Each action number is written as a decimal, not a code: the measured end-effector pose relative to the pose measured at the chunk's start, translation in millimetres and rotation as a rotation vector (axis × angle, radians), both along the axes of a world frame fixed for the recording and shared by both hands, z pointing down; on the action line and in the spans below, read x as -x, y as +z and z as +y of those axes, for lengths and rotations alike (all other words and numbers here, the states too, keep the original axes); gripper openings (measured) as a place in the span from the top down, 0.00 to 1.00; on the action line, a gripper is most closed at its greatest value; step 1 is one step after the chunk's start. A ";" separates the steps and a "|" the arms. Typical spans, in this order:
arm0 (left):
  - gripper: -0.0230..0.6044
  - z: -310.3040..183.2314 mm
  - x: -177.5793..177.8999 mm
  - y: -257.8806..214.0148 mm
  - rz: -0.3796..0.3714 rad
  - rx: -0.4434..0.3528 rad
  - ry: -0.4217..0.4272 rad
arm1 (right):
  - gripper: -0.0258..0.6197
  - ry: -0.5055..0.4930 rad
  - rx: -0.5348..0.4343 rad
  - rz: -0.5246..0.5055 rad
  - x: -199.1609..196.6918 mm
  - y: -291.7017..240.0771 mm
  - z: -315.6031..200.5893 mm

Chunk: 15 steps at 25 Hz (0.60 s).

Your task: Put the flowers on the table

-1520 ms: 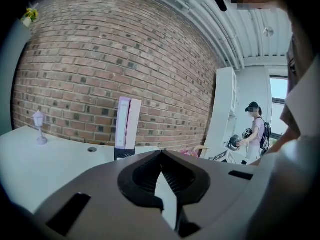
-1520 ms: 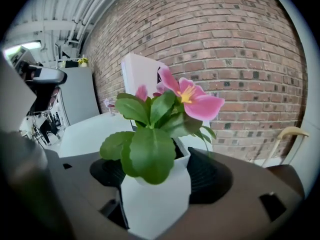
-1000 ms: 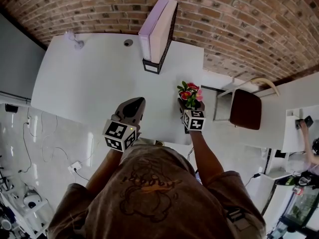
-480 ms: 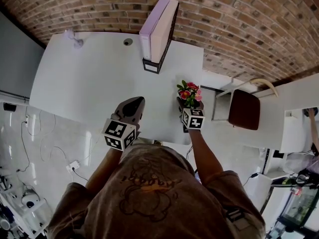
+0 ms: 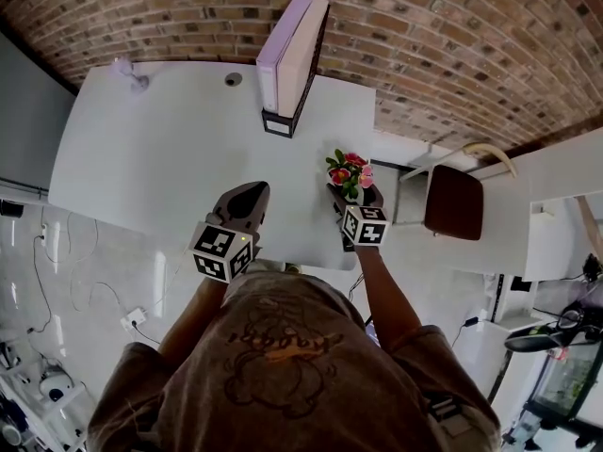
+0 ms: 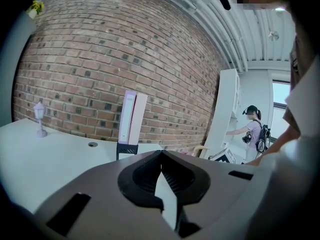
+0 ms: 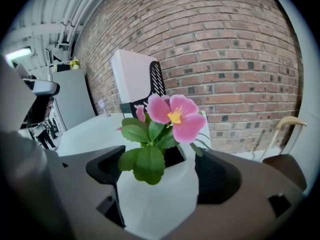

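Freeing the flowers (image 7: 172, 116) on the surface (image 5: 170, 149)
My right hand-held gripper (image 7: 160, 166) has just been opening wide round the pot (image 7: 155, 199); I back straight out toward 6 o'clock.

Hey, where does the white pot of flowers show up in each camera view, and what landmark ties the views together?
Head view: flower pot, centre right, near the white table's front edge.
Left gripper view: not clearly in it.
Right gripper view: lower centre, in the foreground.
Shared landmark: the upright pink-and-white box on the table.

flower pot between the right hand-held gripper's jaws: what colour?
White. The flower pot shows best in the right gripper view.
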State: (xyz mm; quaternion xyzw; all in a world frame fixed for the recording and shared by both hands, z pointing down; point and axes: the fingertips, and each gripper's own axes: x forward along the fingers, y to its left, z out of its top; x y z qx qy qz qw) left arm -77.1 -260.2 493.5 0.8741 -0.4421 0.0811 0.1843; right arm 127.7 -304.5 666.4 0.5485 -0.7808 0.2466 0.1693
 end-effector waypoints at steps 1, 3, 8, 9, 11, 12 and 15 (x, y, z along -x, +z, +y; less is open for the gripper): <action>0.93 -0.2 -1.4 0.1 0.002 0.000 0.006 | 0.29 -0.006 -0.007 -0.001 0.7 -5.0 1.7; 0.93 -0.4 -4.5 0.3 0.008 0.000 0.018 | 0.29 -0.016 -0.017 0.001 0.7 -14.5 6.2; 0.93 -4.4 -14.1 -2.4 0.030 -0.004 0.045 | 0.29 0.010 -0.040 -0.017 -5.0 -35.3 16.7; 0.93 -5.5 -16.8 -3.3 0.033 -0.006 0.053 | 0.29 0.015 -0.046 -0.020 -6.4 -39.5 18.8; 0.93 -7.6 -22.9 -4.7 0.039 -0.008 0.068 | 0.29 0.024 -0.053 -0.026 -9.8 -46.7 22.9; 0.93 -8.7 -26.3 -5.1 0.042 -0.009 0.077 | 0.29 0.029 -0.057 -0.029 -11.9 -50.0 25.0; 0.93 -11.0 -37.0 -6.6 0.050 -0.011 0.106 | 0.29 0.048 -0.073 -0.035 -19.1 -61.4 31.6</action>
